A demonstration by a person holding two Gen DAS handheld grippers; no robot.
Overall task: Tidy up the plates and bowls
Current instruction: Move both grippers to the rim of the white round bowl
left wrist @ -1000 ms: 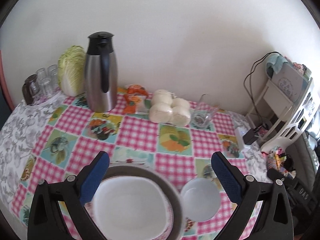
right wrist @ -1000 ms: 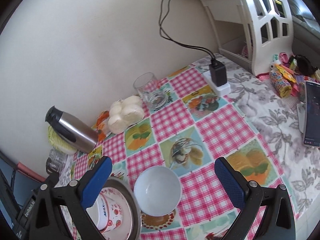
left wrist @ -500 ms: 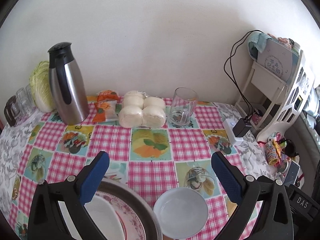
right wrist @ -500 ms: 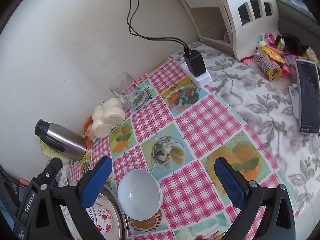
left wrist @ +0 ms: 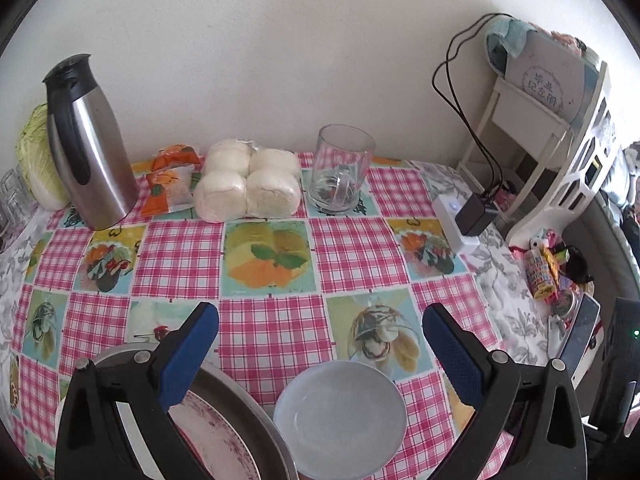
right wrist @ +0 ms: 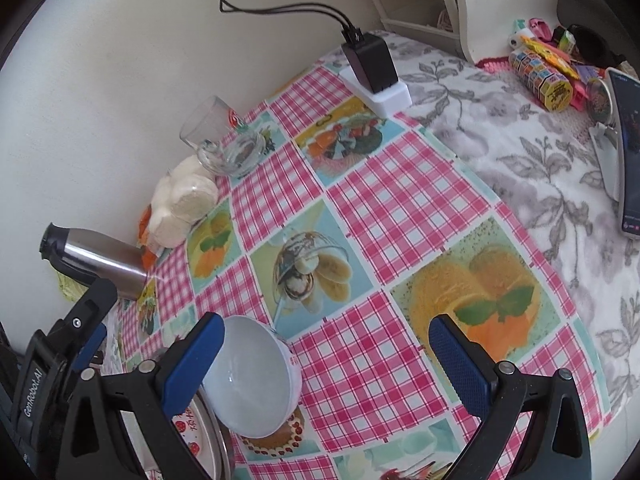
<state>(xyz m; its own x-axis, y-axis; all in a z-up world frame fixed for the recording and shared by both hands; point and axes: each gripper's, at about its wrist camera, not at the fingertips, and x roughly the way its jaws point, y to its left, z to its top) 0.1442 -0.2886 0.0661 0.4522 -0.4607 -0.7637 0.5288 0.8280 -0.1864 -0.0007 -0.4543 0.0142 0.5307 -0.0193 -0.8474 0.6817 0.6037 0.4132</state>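
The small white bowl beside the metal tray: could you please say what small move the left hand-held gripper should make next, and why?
Probably ease the left hand-held gripper down and forward over the small white bowl. Its jaws stand wide open and empty, the bowl lies between the blue pads but below them, apart from the round metal tray of plates.

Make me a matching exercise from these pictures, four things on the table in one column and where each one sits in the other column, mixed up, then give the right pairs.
Things
1. white bowl
2. steel thermos jug
3. glass mug
4. black charger

Places
A. far left, by the wall, in front of the cabbage
B. plugged into the white power strip, far right
C. nearest, between the left gripper's open fingers
D. just right of the bagged steamed buns

Pairs: 1-C, 2-A, 3-D, 4-B
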